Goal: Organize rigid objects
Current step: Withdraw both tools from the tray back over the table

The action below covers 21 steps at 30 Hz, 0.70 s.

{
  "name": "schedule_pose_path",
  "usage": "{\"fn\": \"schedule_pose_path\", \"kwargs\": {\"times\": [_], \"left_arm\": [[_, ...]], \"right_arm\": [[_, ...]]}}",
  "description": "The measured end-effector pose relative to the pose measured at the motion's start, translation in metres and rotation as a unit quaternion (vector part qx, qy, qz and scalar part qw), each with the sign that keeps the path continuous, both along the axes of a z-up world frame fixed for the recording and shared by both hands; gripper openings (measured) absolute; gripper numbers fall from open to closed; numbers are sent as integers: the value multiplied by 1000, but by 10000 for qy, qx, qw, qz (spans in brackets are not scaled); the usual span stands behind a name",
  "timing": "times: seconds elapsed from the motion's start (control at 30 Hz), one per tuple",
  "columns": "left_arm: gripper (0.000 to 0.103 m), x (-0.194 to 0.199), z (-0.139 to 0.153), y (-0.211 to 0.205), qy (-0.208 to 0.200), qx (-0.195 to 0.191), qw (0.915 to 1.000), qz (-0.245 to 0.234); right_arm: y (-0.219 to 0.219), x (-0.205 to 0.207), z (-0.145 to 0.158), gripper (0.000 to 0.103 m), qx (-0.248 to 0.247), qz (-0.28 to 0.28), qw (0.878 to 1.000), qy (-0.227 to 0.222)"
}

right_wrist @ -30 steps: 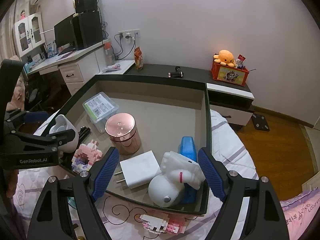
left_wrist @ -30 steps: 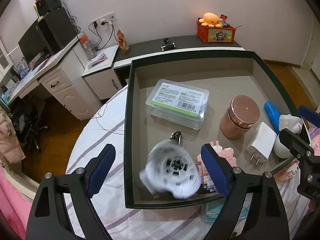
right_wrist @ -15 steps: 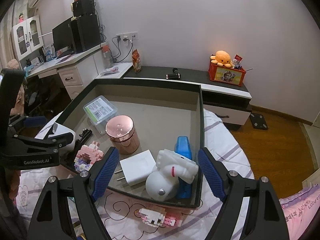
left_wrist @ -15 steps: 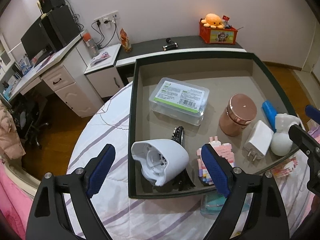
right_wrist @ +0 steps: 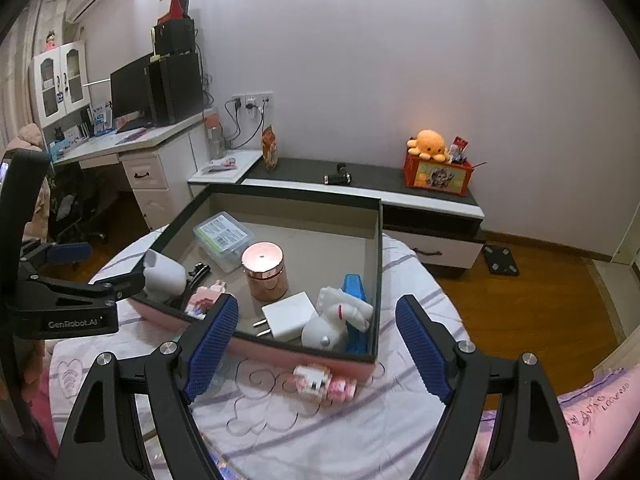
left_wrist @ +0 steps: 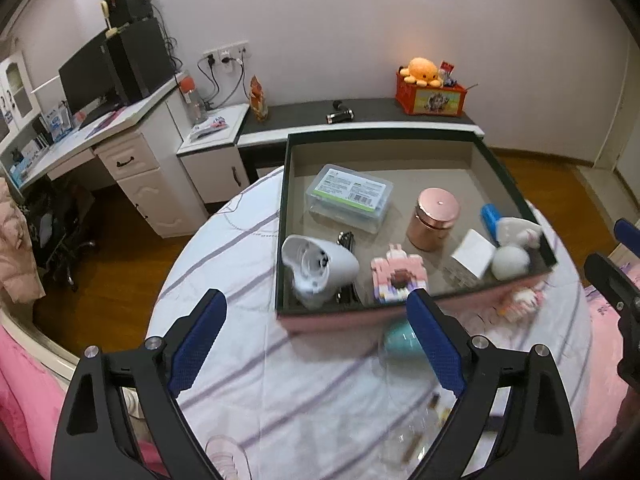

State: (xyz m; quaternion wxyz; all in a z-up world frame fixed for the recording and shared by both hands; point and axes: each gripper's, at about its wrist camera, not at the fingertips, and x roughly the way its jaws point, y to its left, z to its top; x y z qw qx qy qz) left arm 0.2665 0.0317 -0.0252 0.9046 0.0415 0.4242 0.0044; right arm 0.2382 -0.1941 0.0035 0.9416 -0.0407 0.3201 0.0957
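A dark-rimmed pink box (left_wrist: 516, 184) (right_wrist: 378, 264) sits on the round bed. Inside lie a white hair-dryer head (left_wrist: 318, 268) (right_wrist: 162, 276), a clear plastic case (left_wrist: 348, 196), a rose-gold canister (left_wrist: 434, 216) (right_wrist: 265, 270), a white charger (left_wrist: 472, 254) (right_wrist: 290, 316), a pink brick figure (left_wrist: 396, 272), a white figurine (right_wrist: 338, 318) and a blue object (right_wrist: 354, 286). A pink brick toy (right_wrist: 324, 384) (left_wrist: 520, 300) and a teal object (left_wrist: 402, 340) lie outside the box front. My left gripper (left_wrist: 316, 340) is open and empty. My right gripper (right_wrist: 316, 346) is open and empty above the brick toy.
The bed has a white striped sheet (left_wrist: 248, 264). A white desk (left_wrist: 132, 160) with monitor stands at the left, a low dark cabinet (right_wrist: 400, 188) with an orange toy box (right_wrist: 436, 170) behind. Wooden floor (right_wrist: 540, 280) lies to the right.
Both grippers have pulled back and up from the box. The hair-dryer head, blurred and in motion a second ago, now lies still in the box's front left corner.
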Motion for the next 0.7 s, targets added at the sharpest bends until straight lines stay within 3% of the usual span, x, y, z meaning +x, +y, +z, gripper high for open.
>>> {"fn": "schedule_pose_path", "kwargs": {"times": [0.7], "left_arm": [[103, -151, 50, -8, -1053, -201, 9941, -138]], "right_arm": [[-7, -145, 27, 83, 199, 54, 9982, -569]]}}
